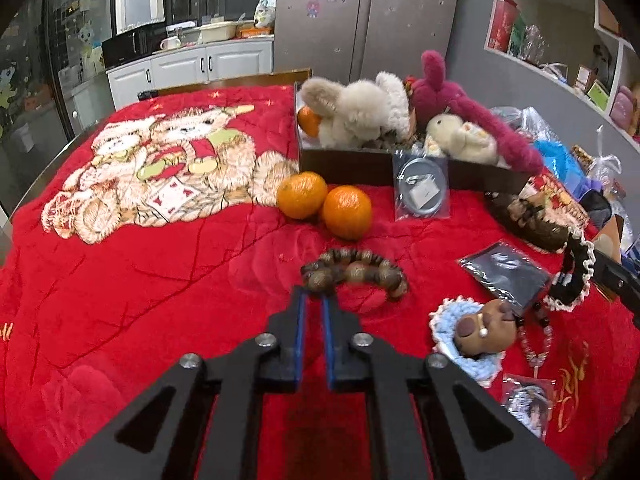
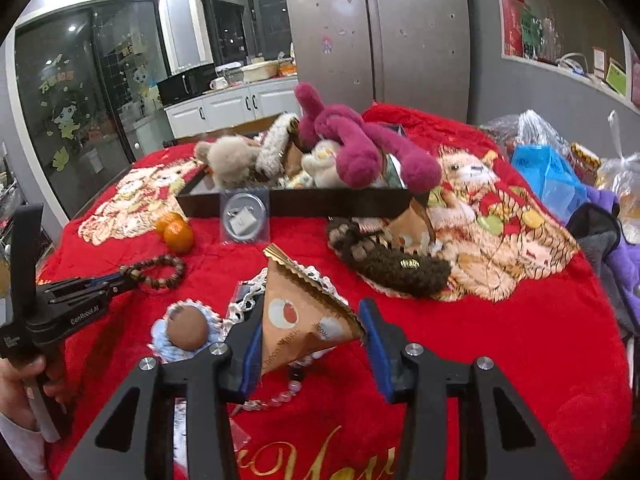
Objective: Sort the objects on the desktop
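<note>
With the left gripper (image 1: 314, 300) clenched on only 1 end of the bead bracelet (image 1: 356, 270), its loop trailing ahead of the jaws, and the right gripper (image 2: 310, 334) grasping the pyramid snack packet (image 2: 298, 312) between its jaws, either could slip.

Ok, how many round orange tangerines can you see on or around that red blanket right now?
3. Two round orange tangerines touch side by side on the red blanket before the dark tray; a third lies inside it, beside the plush toys. More may be hidden there.
</note>
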Action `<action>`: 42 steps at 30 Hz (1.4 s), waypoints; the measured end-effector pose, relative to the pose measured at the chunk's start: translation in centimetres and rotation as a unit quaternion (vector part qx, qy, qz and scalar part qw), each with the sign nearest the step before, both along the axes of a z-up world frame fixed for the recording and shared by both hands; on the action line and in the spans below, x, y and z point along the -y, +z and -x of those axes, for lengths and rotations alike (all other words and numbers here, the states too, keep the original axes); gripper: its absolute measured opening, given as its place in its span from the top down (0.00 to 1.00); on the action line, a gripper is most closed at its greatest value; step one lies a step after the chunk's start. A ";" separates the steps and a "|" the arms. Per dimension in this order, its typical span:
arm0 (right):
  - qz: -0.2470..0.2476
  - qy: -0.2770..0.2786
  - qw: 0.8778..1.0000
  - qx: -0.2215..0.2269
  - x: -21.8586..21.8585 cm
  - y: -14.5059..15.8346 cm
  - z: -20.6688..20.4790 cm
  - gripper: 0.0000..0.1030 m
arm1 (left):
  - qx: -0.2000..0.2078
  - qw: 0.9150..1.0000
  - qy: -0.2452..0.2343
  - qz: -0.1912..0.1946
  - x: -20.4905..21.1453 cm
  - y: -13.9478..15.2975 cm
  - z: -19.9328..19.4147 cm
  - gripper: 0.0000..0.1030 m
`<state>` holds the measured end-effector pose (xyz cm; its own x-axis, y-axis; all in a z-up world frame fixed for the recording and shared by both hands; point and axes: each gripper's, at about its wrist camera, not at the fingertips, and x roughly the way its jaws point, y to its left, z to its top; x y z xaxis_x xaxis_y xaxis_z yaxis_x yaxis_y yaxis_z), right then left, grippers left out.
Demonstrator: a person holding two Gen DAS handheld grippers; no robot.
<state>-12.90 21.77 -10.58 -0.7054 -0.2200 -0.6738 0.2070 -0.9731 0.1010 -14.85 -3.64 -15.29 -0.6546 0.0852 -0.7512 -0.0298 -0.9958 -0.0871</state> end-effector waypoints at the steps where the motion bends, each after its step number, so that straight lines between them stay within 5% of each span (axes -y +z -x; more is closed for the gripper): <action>1: 0.000 -0.001 1.000 -0.005 0.1 0.4 -0.2 0.57 | -0.004 1.000 -0.003 -0.003 0.0 0.4 -0.2 0.94; 12: 0.001 0.001 0.999 -0.047 0.6 4.5 -2.1 0.57 | -0.008 1.000 -0.006 -0.011 0.3 0.8 -1.1 0.94; 26: -0.004 0.012 0.997 -0.079 1.9 7.6 -3.2 0.57 | -0.056 0.998 -0.014 -0.006 0.7 4.8 -3.2 1.00; 37: -0.007 0.032 0.997 -0.066 3.3 6.8 -3.3 0.57 | 0.016 1.000 -0.009 -0.009 1.8 -0.8 -1.9 1.00; 40: -0.007 0.034 0.998 -0.061 3.4 6.5 -3.2 0.57 | 0.027 1.000 -0.005 0.002 1.5 -1.7 -1.6 0.93; 42: -0.007 0.035 0.998 -0.058 3.4 6.3 -3.1 0.57 | 0.036 0.999 -0.001 -0.002 1.6 -2.3 -1.2 0.75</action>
<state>-9.83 18.37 -4.28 -0.7625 -0.2625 -0.5914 0.2839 -0.9571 0.0588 -13.62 -5.25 -17.56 -0.5987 0.0889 -0.7960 -0.0245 -0.9954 -0.0927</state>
